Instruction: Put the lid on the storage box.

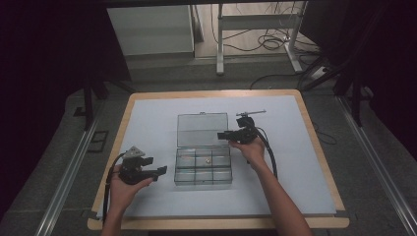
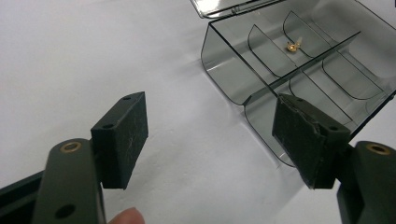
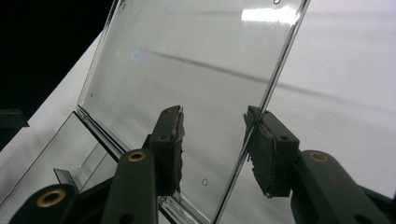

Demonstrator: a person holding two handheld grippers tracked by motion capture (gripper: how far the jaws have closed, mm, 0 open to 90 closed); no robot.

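Tabletop (image 1: 157,118) with a clear compartment box (image 1: 203,173) at its centre, its lid (image 1: 202,129) open and leaning back, one small brass part (image 2: 293,45) already lying in a rear compartment while the others look empty, so the work appears early. The right gripper (image 3: 212,140) straddles the lid's free edge, its jaws part-closed on either side and not yet clearly pinching it; the left gripper (image 2: 210,135) waits wide open and empty just beside the box's near corner. A metal tool (image 1: 251,113) lies behind the right hand (image 1: 253,147), and nothing blocks the box
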